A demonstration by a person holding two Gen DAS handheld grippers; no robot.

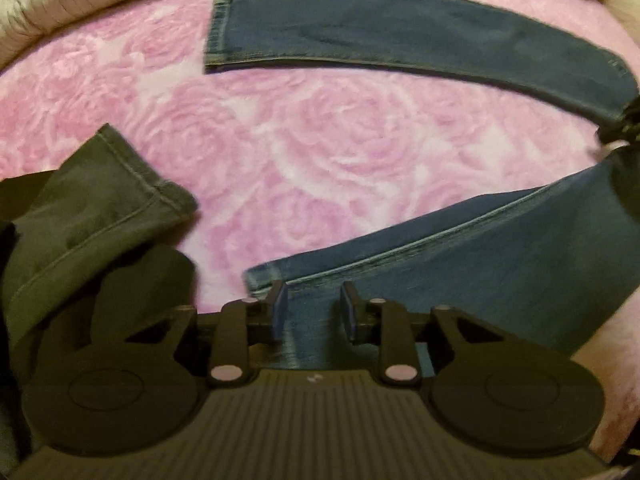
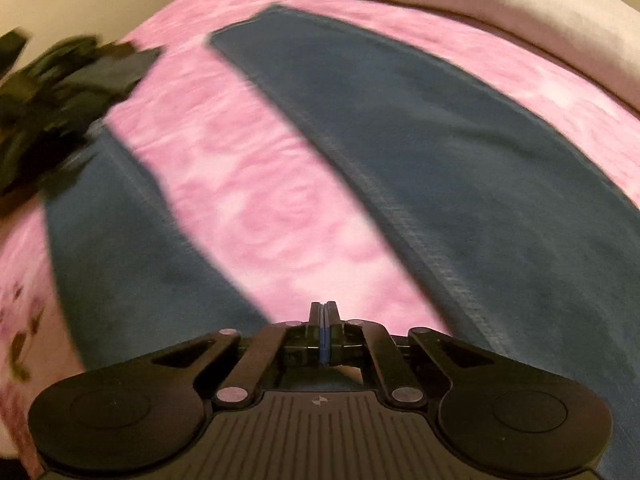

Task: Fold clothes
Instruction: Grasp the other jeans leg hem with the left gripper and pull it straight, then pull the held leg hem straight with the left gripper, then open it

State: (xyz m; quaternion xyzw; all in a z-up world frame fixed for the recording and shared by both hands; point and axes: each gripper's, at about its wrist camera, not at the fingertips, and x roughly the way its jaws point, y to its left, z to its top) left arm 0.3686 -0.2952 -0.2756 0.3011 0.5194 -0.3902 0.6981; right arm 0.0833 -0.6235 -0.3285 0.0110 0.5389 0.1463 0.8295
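Blue jeans lie spread on a pink rose-patterned blanket [image 1: 320, 140]. The far leg [image 1: 400, 28] runs across the top and the near leg [image 1: 480, 260] slants toward me. My left gripper [image 1: 314, 308] is open, its fingers straddling the near leg's hem [image 1: 260, 280] without closing on it. In the blurred right wrist view both legs [image 2: 440, 160] [image 2: 132, 248] fan away from where they join under my right gripper [image 2: 324, 320]. Its pads are pressed together over the pink gap, and no cloth shows between them.
A dark green garment [image 1: 92, 208] lies crumpled at the left, close to my left gripper; it shows as a dark heap [image 2: 60, 92] in the right wrist view. A pale quilted cover [image 1: 60, 0] borders the blanket's far side.
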